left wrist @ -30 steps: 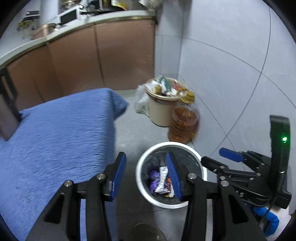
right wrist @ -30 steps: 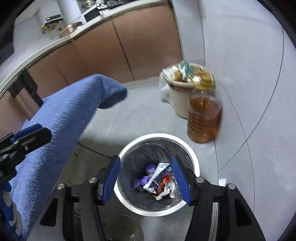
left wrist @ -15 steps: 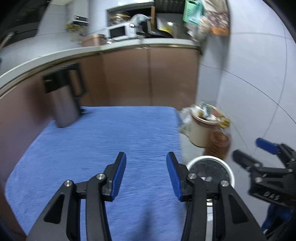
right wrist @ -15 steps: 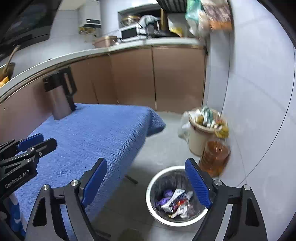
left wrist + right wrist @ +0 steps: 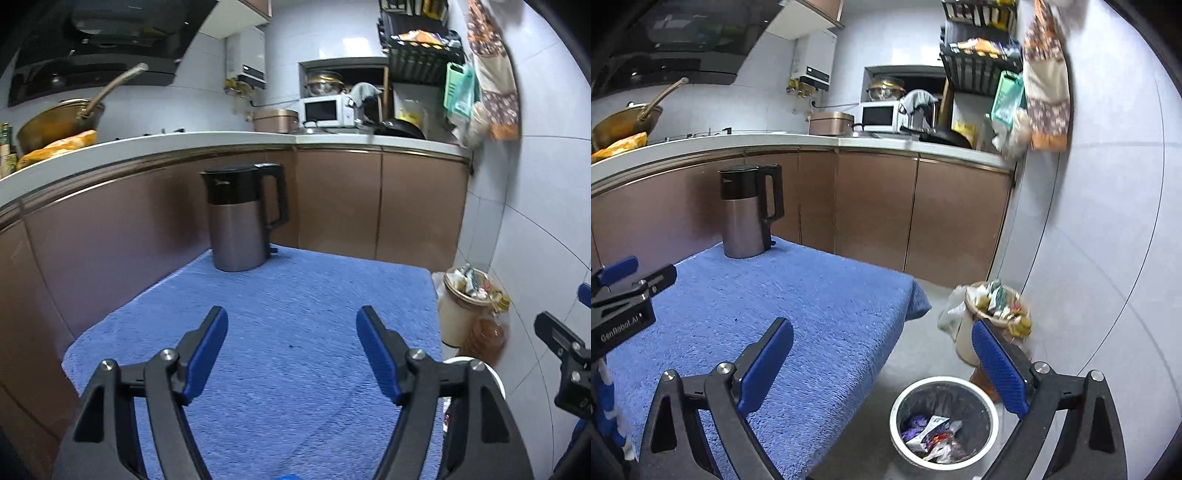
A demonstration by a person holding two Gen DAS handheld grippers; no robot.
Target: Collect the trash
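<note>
A white-rimmed trash bin (image 5: pixel 943 421) stands on the floor right of the table and holds several crumpled wrappers (image 5: pixel 932 435); only its rim (image 5: pixel 493 376) shows in the left wrist view. The blue-clothed table (image 5: pixel 295 332) carries no loose trash that I can see. My left gripper (image 5: pixel 291 349) is open and empty above the table. My right gripper (image 5: pixel 882 365) is open wide and empty, above the table's right edge and the bin. Each gripper shows at the edge of the other's view.
A steel electric kettle (image 5: pixel 242 218) stands at the table's far edge. A full cream bin (image 5: pixel 991 314) and an amber oil bottle (image 5: pixel 485 334) stand by the tiled wall. Brown cabinets and a cluttered counter (image 5: pixel 332 138) lie behind.
Both grippers have risen and tilted up from over the bin to face the table and kitchen. Both sets of jaws have opened wider. Neither holds anything.
</note>
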